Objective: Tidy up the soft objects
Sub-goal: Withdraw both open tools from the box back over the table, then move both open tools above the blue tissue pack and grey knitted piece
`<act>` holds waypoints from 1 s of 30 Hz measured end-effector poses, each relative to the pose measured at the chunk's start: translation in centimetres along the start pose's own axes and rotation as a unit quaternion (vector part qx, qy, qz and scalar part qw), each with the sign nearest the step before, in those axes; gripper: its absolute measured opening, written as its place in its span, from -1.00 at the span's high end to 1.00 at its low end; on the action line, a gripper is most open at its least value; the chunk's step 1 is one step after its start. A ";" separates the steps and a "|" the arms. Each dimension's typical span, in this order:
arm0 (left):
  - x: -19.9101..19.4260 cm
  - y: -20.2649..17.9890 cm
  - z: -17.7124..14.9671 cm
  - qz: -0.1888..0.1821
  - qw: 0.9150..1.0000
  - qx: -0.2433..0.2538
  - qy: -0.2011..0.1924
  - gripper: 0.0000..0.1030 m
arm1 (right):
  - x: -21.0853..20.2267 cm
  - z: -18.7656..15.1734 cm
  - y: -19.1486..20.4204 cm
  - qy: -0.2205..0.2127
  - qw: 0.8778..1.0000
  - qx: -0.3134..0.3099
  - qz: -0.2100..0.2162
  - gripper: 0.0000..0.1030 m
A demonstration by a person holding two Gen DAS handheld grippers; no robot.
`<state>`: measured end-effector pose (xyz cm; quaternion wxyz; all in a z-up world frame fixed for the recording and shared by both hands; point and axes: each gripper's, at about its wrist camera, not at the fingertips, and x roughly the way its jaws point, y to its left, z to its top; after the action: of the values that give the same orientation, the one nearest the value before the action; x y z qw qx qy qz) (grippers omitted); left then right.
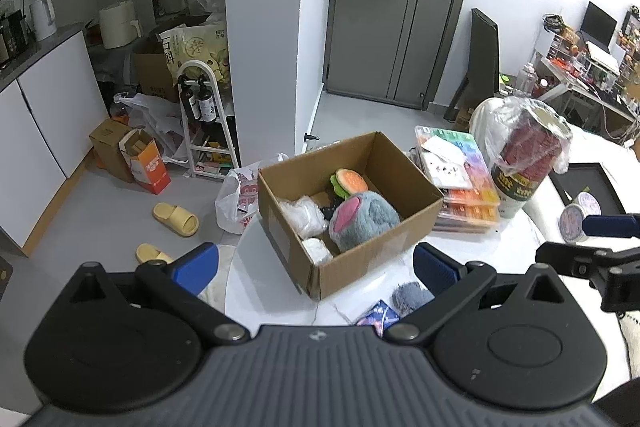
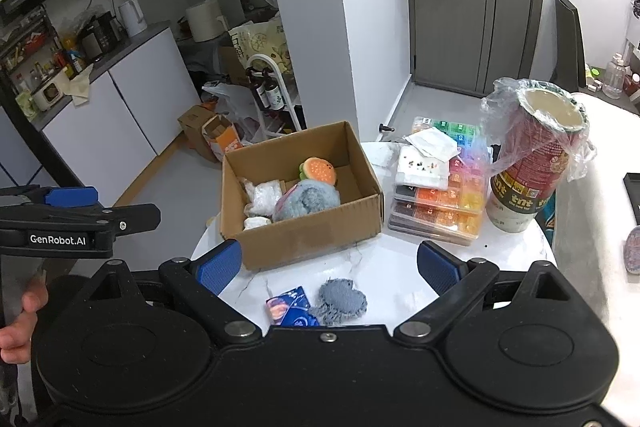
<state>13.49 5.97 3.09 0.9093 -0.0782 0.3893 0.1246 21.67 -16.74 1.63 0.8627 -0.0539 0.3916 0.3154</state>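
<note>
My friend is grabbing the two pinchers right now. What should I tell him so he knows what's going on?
Left gripper: open, nothing in it.
Right gripper: open, nothing in it.
Both hang above the table's near edge.
Done: the cardboard box holds the grey plush, the burger toy and white bagged bits.
Left: the small grey knit piece and the blue packet lie on the table in front of the box, not yet picked up.
</note>
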 end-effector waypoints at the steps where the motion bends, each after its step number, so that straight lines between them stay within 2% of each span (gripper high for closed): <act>1: -0.2 -0.1 -0.2 0.001 1.000 0.003 0.000 -0.99 | -0.3 -0.2 0.0 -0.001 1.000 0.001 0.001 -0.86; 7: -1.6 -0.5 -1.5 0.003 1.000 0.004 0.001 -0.99 | -1.8 -1.3 0.3 -0.006 1.000 -0.001 0.000 -1.00; 15: -3.3 -0.5 -3.2 -0.011 1.000 0.002 0.002 -0.99 | -3.8 -3.0 0.9 -0.013 1.000 -0.003 0.000 -1.00; 30: -5.6 -2.4 -6.2 -0.038 0.998 0.041 -0.004 -0.99 | -6.3 -6.7 0.3 -0.016 1.000 0.014 -0.003 -1.00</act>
<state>6.18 1.27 3.02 0.9174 -0.0550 0.3872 0.0737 14.09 -21.91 1.52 0.8704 -0.0375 0.3821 0.3081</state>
